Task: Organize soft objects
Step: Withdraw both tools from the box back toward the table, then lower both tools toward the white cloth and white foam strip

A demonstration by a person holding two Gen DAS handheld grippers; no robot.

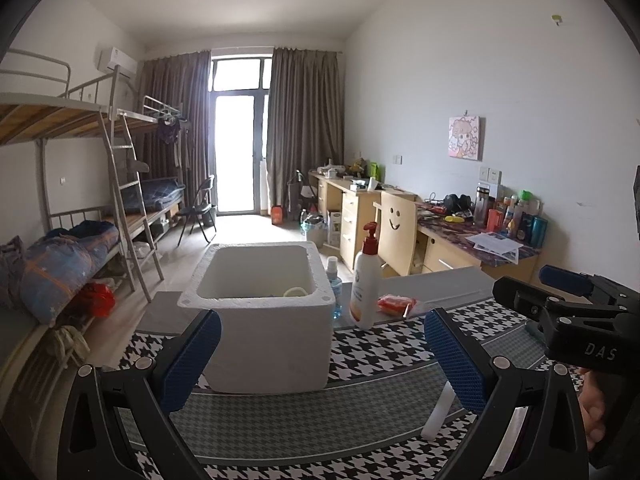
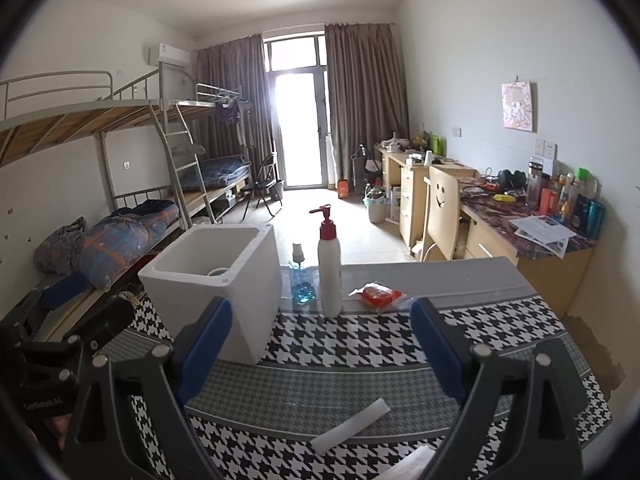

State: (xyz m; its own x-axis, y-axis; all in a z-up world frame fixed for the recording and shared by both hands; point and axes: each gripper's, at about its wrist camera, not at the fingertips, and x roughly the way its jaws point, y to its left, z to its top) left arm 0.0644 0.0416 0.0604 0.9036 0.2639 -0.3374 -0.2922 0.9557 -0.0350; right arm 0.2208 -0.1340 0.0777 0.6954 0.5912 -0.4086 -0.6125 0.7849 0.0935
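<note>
A white foam box (image 1: 260, 316) (image 2: 224, 284) stands open-topped on the houndstooth tablecloth (image 1: 380, 344) (image 2: 360, 344); a pale ring-shaped item (image 1: 295, 292) lies inside. A white foam strip (image 1: 438, 412) (image 2: 350, 424) lies on the cloth near me. An orange-red soft packet (image 1: 396, 305) (image 2: 378, 295) lies behind the pump bottle (image 1: 366, 280) (image 2: 330, 264). My left gripper (image 1: 320, 360) is open and empty in front of the box. My right gripper (image 2: 322, 352) is open and empty, and also shows at the right of the left wrist view (image 1: 560, 292).
A blue-liquid spray bottle (image 1: 334, 280) (image 2: 300, 276) stands beside the pump bottle. A chair with a smiley face (image 1: 396, 228) and a cluttered desk (image 2: 532, 216) are right of the table. Bunk beds (image 1: 80, 216) line the left wall.
</note>
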